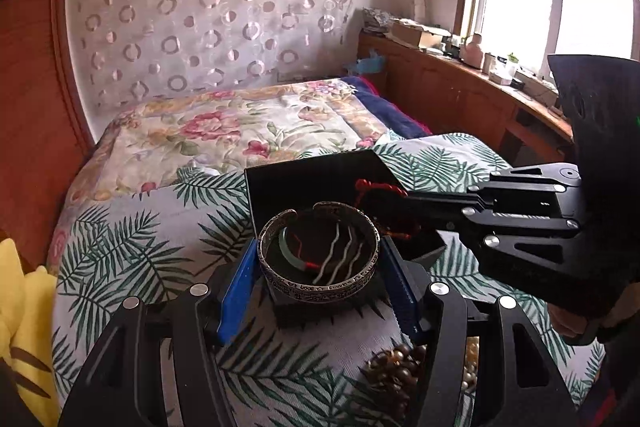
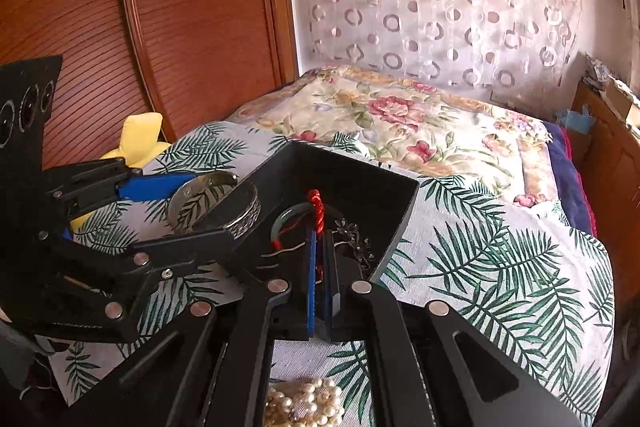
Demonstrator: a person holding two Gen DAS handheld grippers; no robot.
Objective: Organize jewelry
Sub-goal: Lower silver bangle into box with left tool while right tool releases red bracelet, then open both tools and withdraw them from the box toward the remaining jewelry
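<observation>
While the silver cuff bangle point(image 1: 318, 259) sits clamped between the blue pads of the left gripper point(image 1: 318, 267), dead centre low in the left wrist view, you can make out stamped lettering round its band; "Freedom" looks readable, the rest is too small. It hangs right over the near edge of the black box point(image 1: 320, 179). Inside the box lies a green jade bangle point(image 2: 288, 223) with red thread. Right gripper point(image 2: 320, 247) is squeezed fully shut on a red knotted cord point(image 2: 316, 205), centre of its own view, over the box. Brown beads point(image 1: 396, 363) and a pearl strand point(image 2: 304, 403) lie on the palm-leaf cloth point(image 2: 500, 267) at bottom. Yellow plush point(image 2: 140, 143) sits mid-left.
</observation>
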